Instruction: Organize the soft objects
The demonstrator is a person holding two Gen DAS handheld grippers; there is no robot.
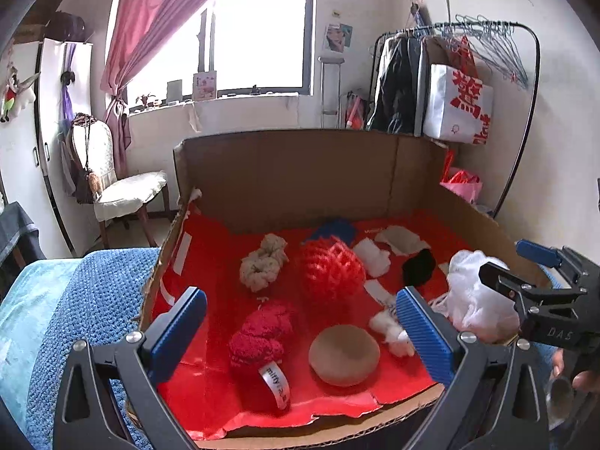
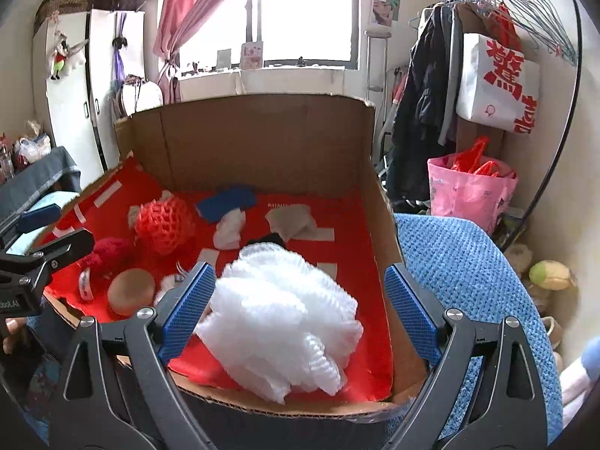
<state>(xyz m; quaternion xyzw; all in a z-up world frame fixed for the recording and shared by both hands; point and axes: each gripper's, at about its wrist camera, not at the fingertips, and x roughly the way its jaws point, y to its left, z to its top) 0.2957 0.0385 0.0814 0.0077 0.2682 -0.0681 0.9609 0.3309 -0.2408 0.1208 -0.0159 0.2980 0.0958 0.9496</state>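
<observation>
A cardboard box (image 1: 285,172) lined with red paper holds several soft things. In the left wrist view my left gripper (image 1: 300,332) stands open over its near edge, framing a red knitted toy (image 1: 258,333) and a tan round cushion (image 1: 344,354). Farther in lie a red foam net (image 1: 332,268) and a cream knotted cloth (image 1: 262,262). In the right wrist view my right gripper (image 2: 300,313) stands open around a white foam net bundle (image 2: 281,318); the pads do not press on it. That right gripper (image 1: 525,273) also shows at the left view's right edge.
A blue knitted blanket (image 2: 465,262) lies under and beside the box. White scraps (image 1: 373,257), a black piece (image 1: 419,267) and a blue cloth (image 2: 227,202) lie toward the box's back wall. A pink bag (image 2: 468,191) and a clothes rack (image 2: 525,18) stand to the right.
</observation>
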